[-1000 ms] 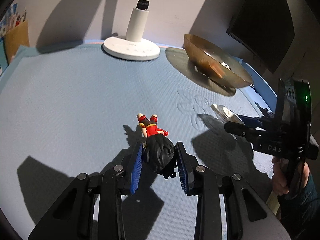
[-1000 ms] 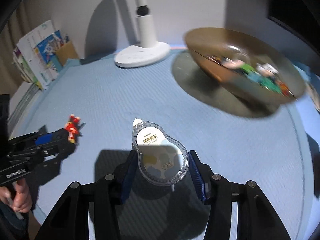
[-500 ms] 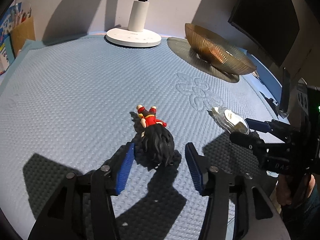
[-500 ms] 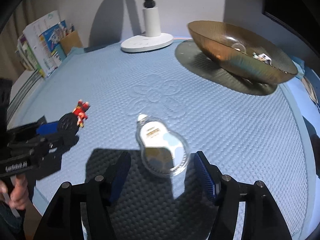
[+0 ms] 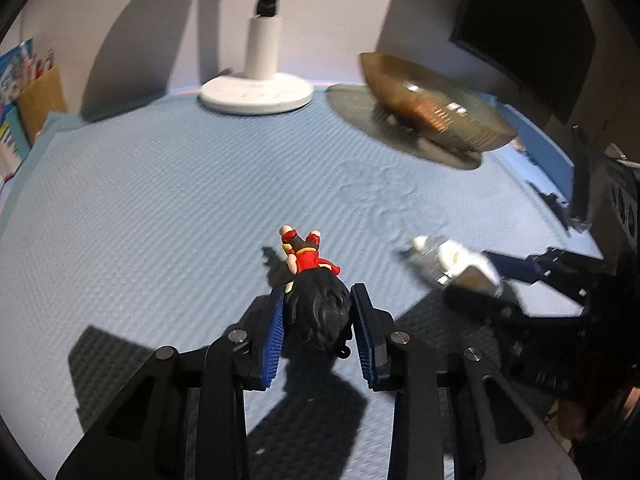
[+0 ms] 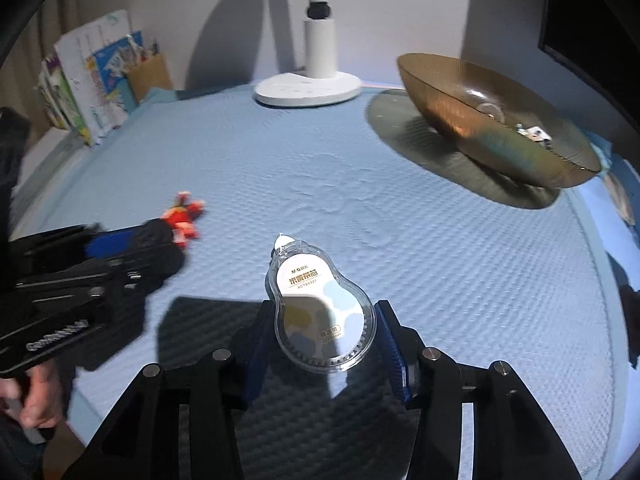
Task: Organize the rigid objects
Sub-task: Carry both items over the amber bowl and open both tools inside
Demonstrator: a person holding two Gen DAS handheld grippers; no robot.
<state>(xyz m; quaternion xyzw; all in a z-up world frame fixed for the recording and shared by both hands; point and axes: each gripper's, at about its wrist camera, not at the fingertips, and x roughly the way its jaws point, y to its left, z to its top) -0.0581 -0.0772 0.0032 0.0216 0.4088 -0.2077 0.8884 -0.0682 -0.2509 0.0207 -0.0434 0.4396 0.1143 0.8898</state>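
Observation:
My left gripper (image 5: 318, 320) is shut on the black-haired head of a small toy figure (image 5: 312, 276) in red clothes, held just above the blue mat (image 5: 160, 200). My right gripper (image 6: 324, 332) is shut on a clear correction tape dispenser (image 6: 320, 304), its white tip pointing forward. The dispenser (image 5: 456, 264) and the right gripper show blurred in the left wrist view; the figure (image 6: 182, 220) and the left gripper (image 6: 104, 252) show in the right wrist view. An amber glass bowl (image 6: 492, 124) with small items inside stands at the back right, also in the left wrist view (image 5: 432, 108).
A white lamp base (image 5: 256, 94) with its pole stands at the back centre, also in the right wrist view (image 6: 308, 88). Books and a cardboard holder (image 6: 100, 80) stand at the back left. A dark screen (image 5: 528, 20) hangs at the right.
Both grippers were open around their objects on the mat half a second ago. Now both have shut on them and lifted them slightly; the views are blurred with motion.

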